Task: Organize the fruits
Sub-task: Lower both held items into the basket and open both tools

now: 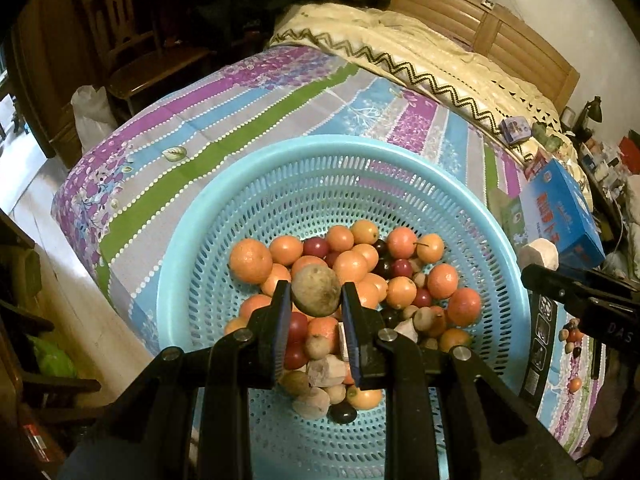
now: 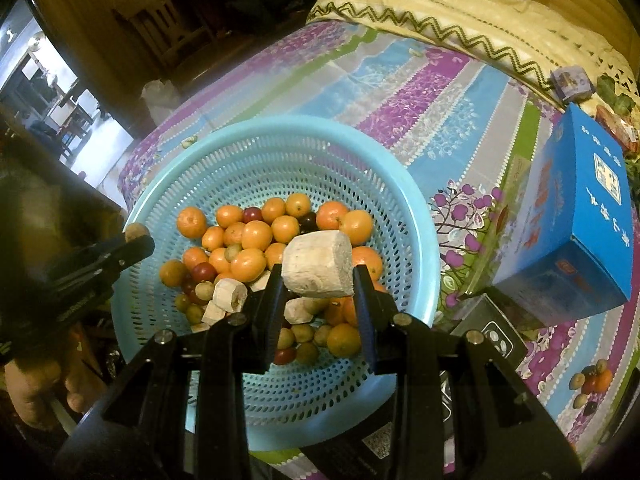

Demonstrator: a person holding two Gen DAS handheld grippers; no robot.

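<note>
Above the round, pale-blue perforated plastic basket (image 1: pixel 192 240) that sits on the striped purple, blue and green bedsheet (image 1: pixel 248 92), both grippers hold a piece lifted clear of the pile. The left gripper (image 1: pixel 316 300) has its fingers closed on a round, dull brown-green fruit (image 1: pixel 316 290); the right gripper (image 2: pixel 318 280) has its fingers clamped on a pale, chalky cylindrical chunk (image 2: pixel 318 263). Below them, in the near half of the basket, lies the heap of small orange fruits (image 2: pixel 256 236), dark red ones and more pale chunks. The step in hand looks like sorting by kind, with both picks made. A small group of fruit (image 2: pixel 592 384) on the sheet to the near right may be a sorting spot; the next move calls for carrying each piece out over the basket rim and releasing it gently so that the round fruit does not roll off the bed.
</note>
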